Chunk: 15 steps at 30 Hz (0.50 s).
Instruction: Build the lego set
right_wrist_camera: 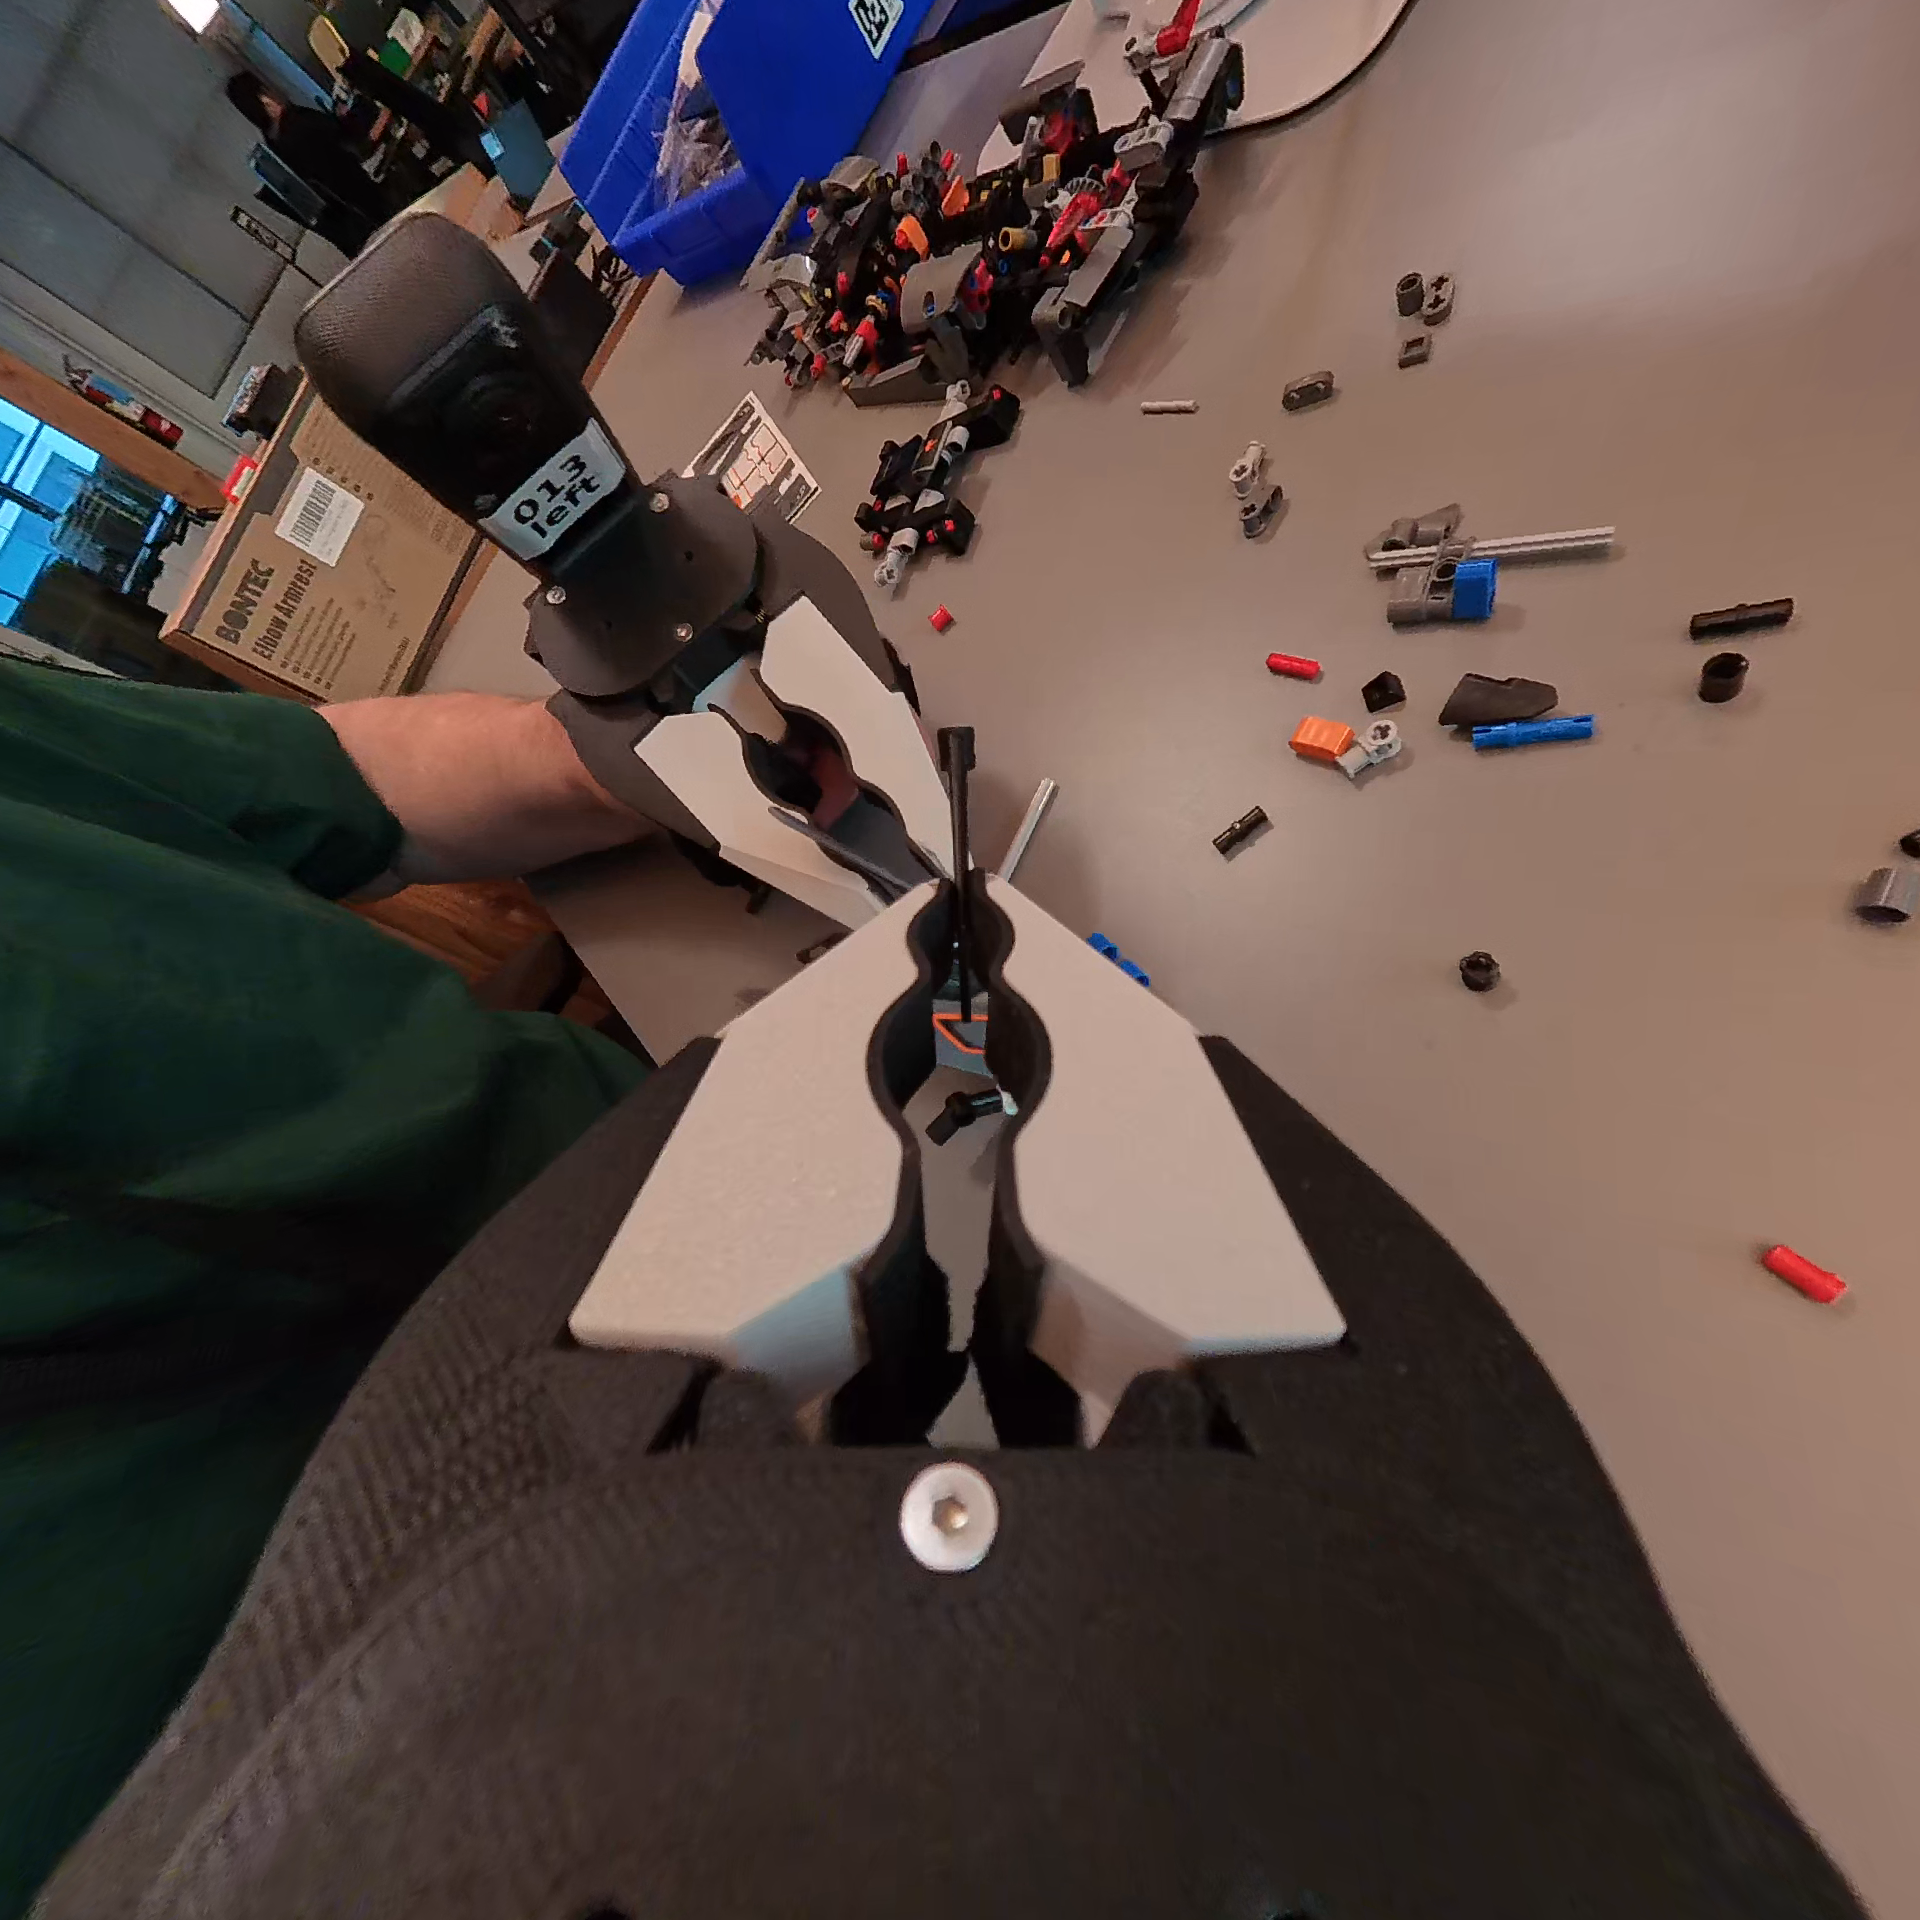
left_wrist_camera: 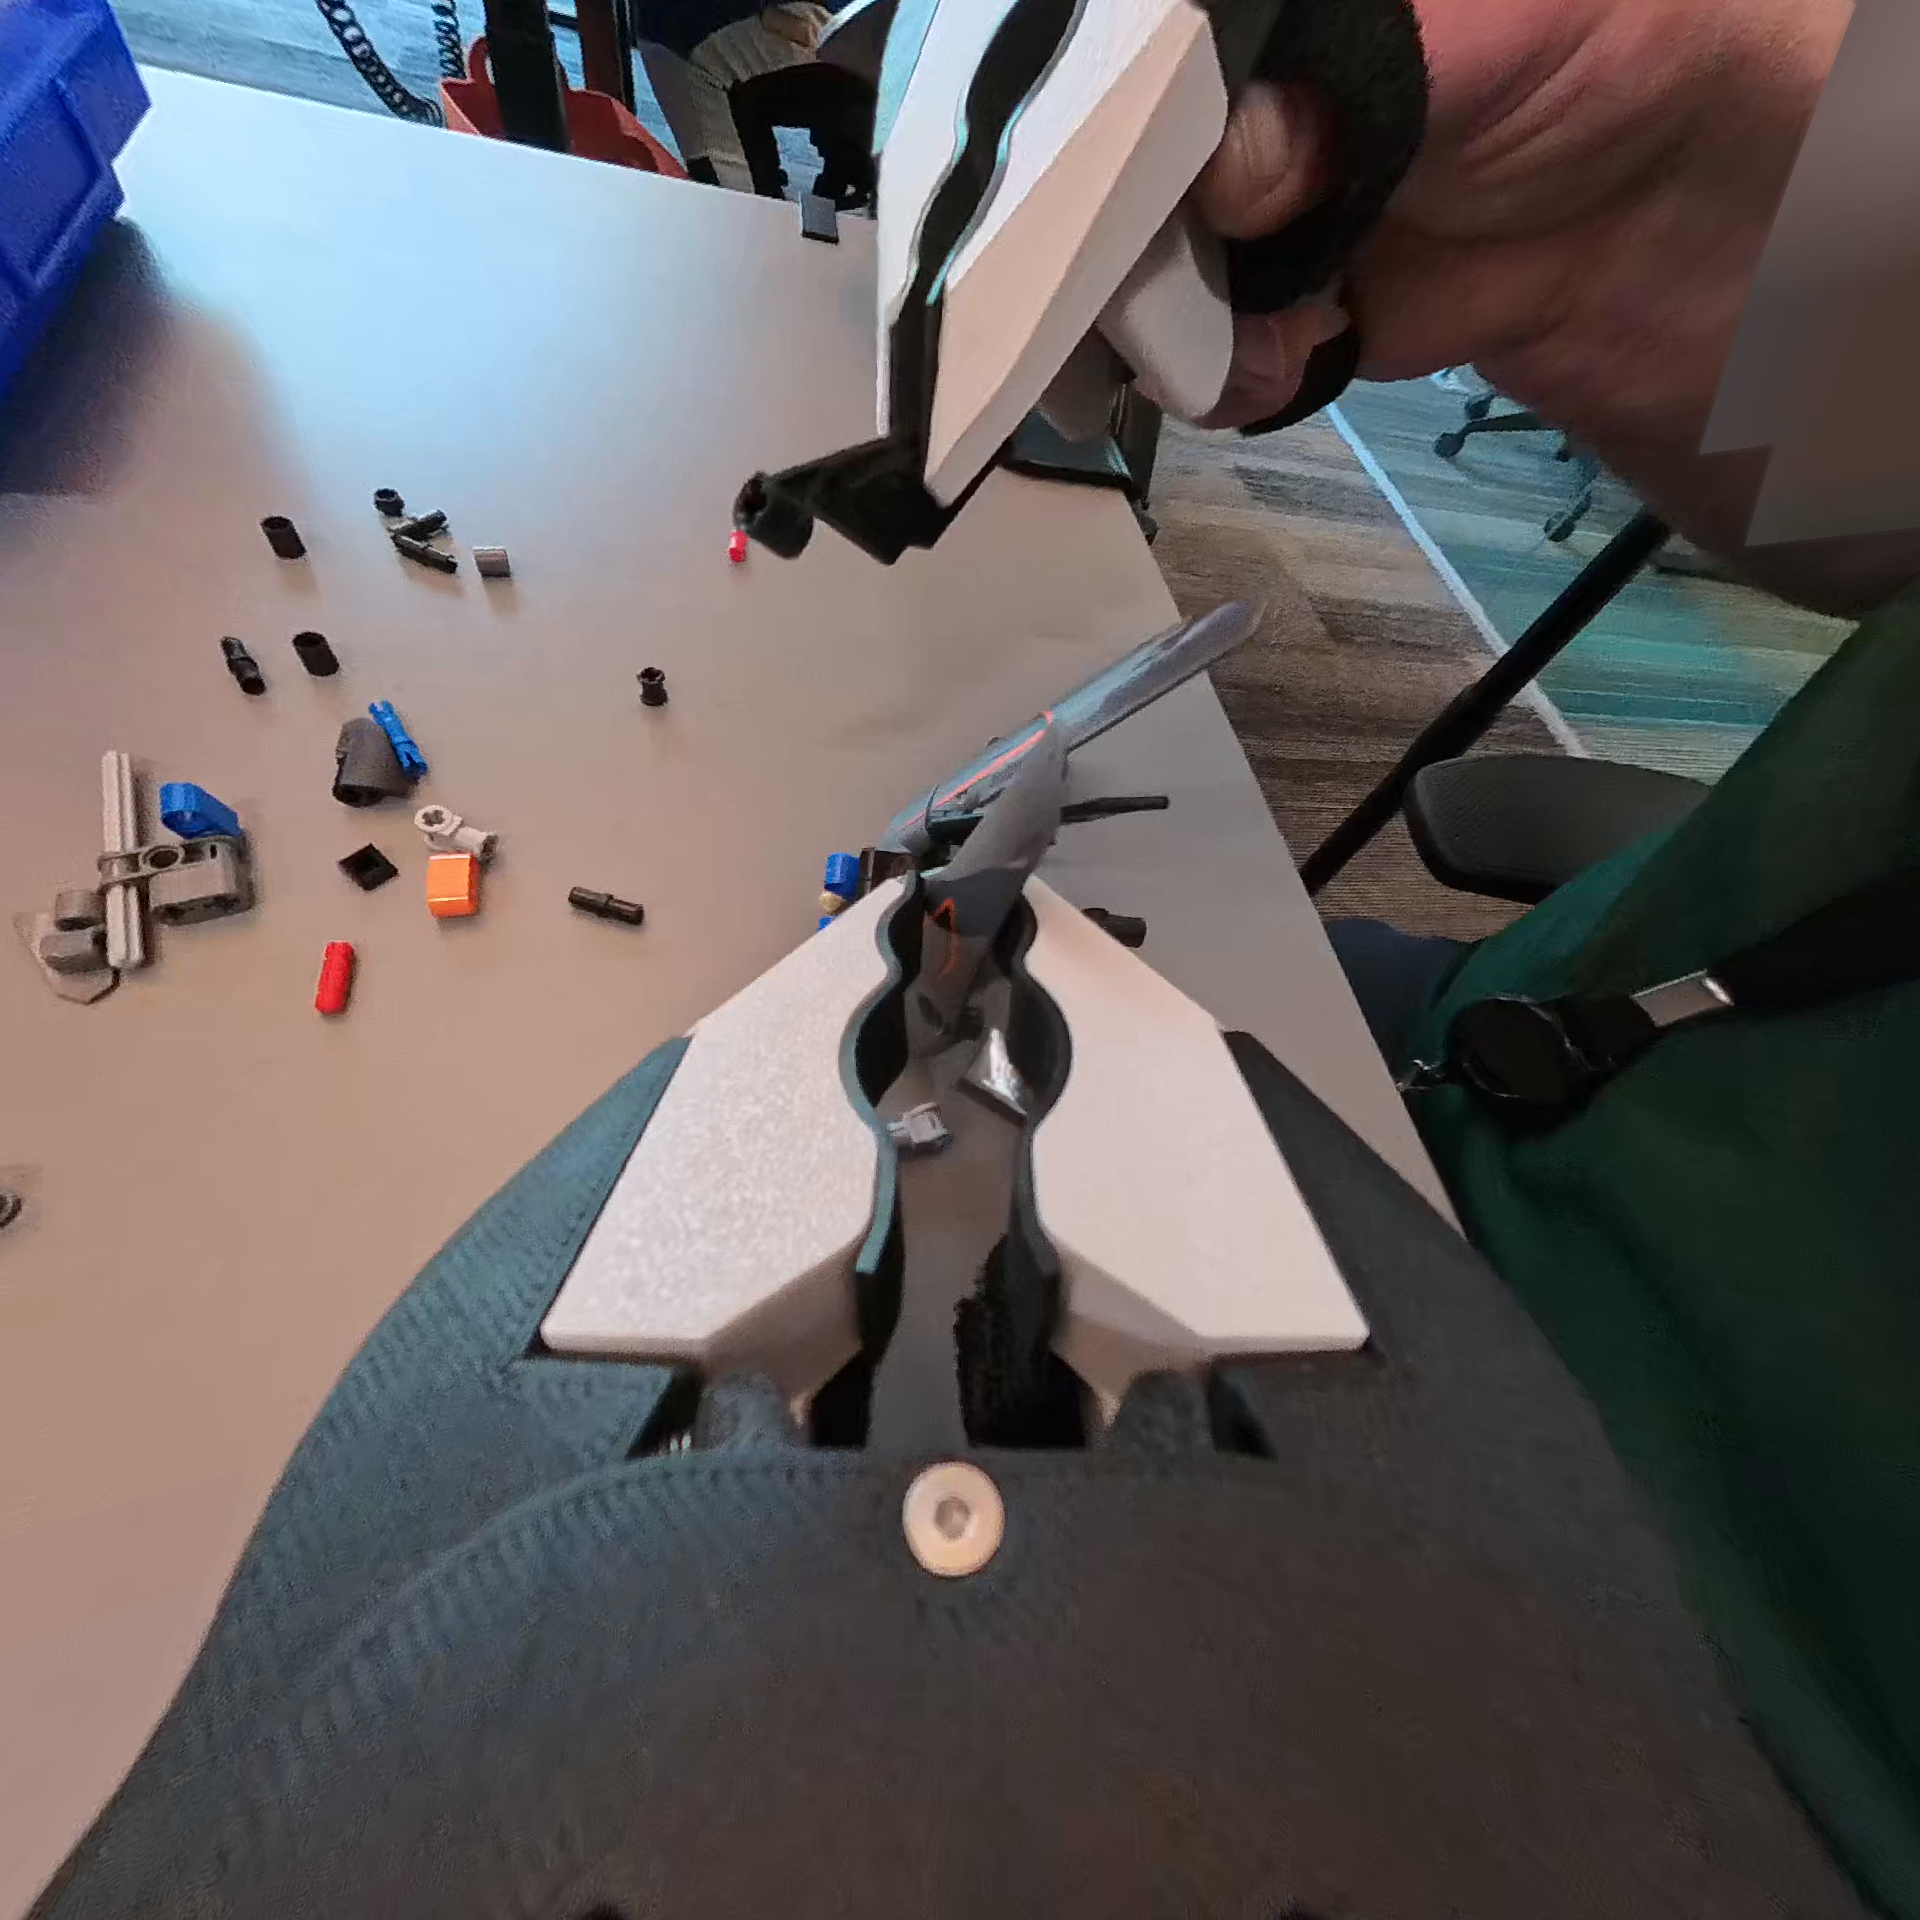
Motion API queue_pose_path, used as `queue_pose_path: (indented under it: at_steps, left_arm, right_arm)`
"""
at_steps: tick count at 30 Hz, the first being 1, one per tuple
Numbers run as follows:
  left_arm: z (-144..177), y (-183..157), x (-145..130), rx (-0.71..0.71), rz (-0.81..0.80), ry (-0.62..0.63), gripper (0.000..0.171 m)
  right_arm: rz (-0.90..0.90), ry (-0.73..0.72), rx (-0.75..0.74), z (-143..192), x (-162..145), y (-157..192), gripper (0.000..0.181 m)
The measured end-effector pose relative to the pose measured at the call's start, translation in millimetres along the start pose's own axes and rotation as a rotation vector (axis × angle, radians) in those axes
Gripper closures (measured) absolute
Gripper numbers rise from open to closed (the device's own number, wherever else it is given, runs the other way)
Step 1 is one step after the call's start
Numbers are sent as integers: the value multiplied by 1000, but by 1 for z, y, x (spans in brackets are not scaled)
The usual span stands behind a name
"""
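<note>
Finds the left gripper [left_wrist_camera: 966,899] clenched on a grey-blue panel piece [left_wrist_camera: 1003,821] with an orange line, held over the near table edge, with a long tip slanting up and away past the fingers. Finds the right gripper [right_wrist_camera: 961,891] likewise closed, pinching a thin black rod [right_wrist_camera: 957,800] projecting beyond the fingertips, with a thicker head at the far end. Places the two grippers close together. Cannot tell whether rod and panel piece meet. Notes a hand [left_wrist_camera: 1507,208] wrapped round the right gripper's handle and a green sleeve [right_wrist_camera: 187,810] behind the left. Records on the grey table [left_wrist_camera: 540,343], well apart from both tools, scattered loose parts: an orange brick [left_wrist_camera: 453,885], a red pin [left_wrist_camera: 334,977], a grey beam assembly [left_wrist_camera: 156,873] with a blue piece attached. Locates the partly built model [right_wrist_camera: 987,249] at the far side of the table, just beside a blue bin [right_wrist_camera: 727,135].
</note>
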State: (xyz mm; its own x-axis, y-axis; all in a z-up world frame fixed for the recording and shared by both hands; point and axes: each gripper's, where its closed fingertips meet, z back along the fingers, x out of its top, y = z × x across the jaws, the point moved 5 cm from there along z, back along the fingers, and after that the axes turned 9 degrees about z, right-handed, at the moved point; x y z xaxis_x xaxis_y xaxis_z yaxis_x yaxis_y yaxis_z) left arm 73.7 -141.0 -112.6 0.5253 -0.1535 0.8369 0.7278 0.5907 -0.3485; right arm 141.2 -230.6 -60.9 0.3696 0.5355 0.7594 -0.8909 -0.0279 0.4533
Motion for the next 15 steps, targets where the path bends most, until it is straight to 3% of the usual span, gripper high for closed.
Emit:
queue_pose_path:
  at_steps: [8,15]
  left_arm:
    - [-3,-6,9,161,-238,91,163]
    - [-15,-17,22,396,-582,213,163]
  right_arm:
    - [5,29,-18,1,-7,0,181]
    - [19,10,-50,11,-7,5,181]
